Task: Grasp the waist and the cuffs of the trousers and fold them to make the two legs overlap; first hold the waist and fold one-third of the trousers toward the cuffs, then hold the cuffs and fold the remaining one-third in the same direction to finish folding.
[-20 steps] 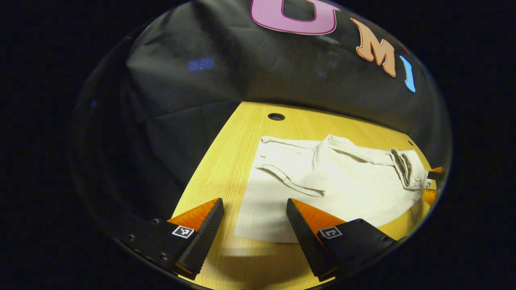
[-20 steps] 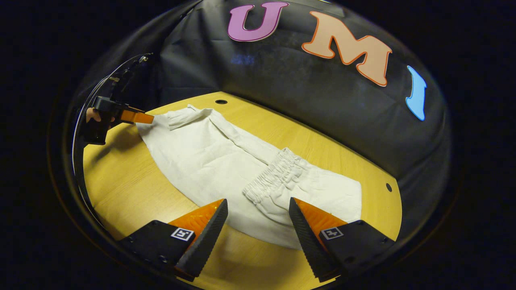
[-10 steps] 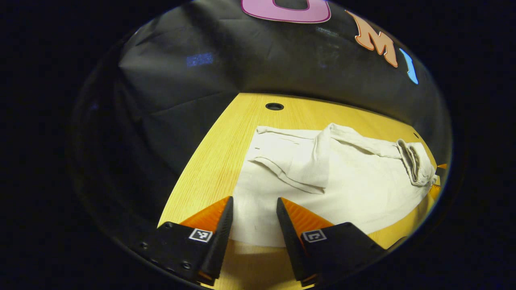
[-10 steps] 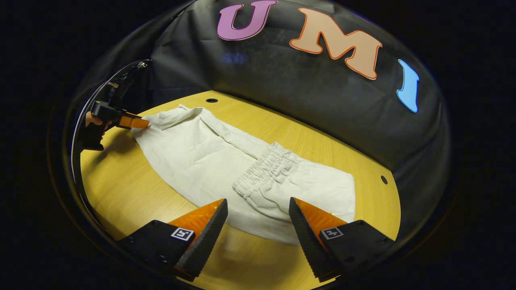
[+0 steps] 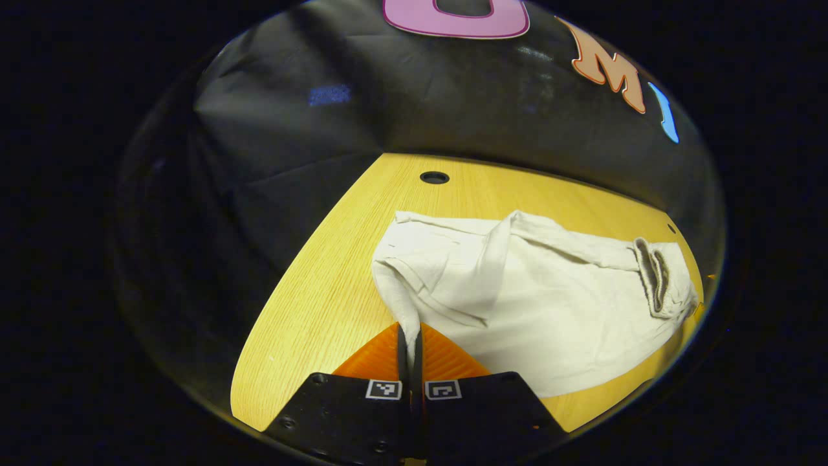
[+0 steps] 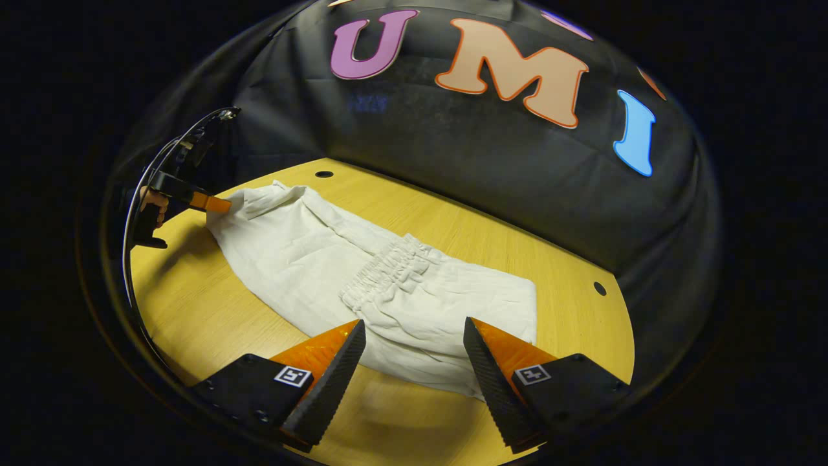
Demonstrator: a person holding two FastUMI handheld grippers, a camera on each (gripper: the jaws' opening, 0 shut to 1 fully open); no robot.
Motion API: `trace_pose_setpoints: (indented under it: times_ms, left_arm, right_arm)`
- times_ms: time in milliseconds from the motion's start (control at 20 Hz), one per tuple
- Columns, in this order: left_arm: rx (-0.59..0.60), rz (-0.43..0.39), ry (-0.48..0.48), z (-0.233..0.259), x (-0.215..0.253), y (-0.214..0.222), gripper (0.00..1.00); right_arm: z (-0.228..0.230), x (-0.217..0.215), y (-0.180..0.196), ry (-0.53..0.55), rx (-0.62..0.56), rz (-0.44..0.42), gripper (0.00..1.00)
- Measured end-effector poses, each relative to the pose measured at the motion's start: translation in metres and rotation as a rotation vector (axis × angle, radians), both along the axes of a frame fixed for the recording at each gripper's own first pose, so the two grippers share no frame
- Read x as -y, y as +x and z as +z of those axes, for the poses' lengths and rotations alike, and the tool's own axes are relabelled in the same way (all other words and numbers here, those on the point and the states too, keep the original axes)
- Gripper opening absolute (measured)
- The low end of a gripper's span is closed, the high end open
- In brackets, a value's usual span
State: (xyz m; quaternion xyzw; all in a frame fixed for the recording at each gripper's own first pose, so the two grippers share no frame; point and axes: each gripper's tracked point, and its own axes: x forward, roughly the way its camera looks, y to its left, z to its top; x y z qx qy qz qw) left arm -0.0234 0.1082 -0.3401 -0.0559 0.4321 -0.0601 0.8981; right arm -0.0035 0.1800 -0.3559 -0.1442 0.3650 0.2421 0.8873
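On the yellow tabletop (image 6: 194, 310) the white trousers (image 6: 310, 259) are spread out, from the left edge almost to the right edge. The waist (image 6: 388, 272), with its bunched band, is seen folded over onto the legs in the right gripper view, so the first fold looks done. The cuffs (image 5: 414, 259) are at the far left end, near the small round hole (image 5: 434, 177) in the tabletop.

One corner of the cuff end is pinched and lifted a little by the left gripper (image 5: 410, 343), whose two fingers are pressed tight together on the cloth. That same gripper (image 6: 217, 204) is seen far off in the right gripper view, with a hand (image 6: 150, 204) behind it.

The right gripper (image 6: 414, 353) is held wide open, with nothing in it, over the near edge of the folded part.

The last fold is still left to be done: the cuff end must be carried over onto the rest.
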Motion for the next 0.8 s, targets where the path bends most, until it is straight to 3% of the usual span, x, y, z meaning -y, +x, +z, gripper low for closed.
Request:
trace_pose_setpoints:
  times_ms: [350, 800]
  left_arm:
    - [0.110, -0.027, -0.009, 0.074, 0.030, 0.016, 0.00]
    - [0.208, -0.126, -0.077, 0.140, 0.126, 0.037, 0.00]
  right_arm:
    - [0.004, 0.035, 0.002, 0.036, 0.006, -0.038, 0.98]
    - [0.007, 0.084, -0.005, 0.055, 0.009, -0.077, 0.98]
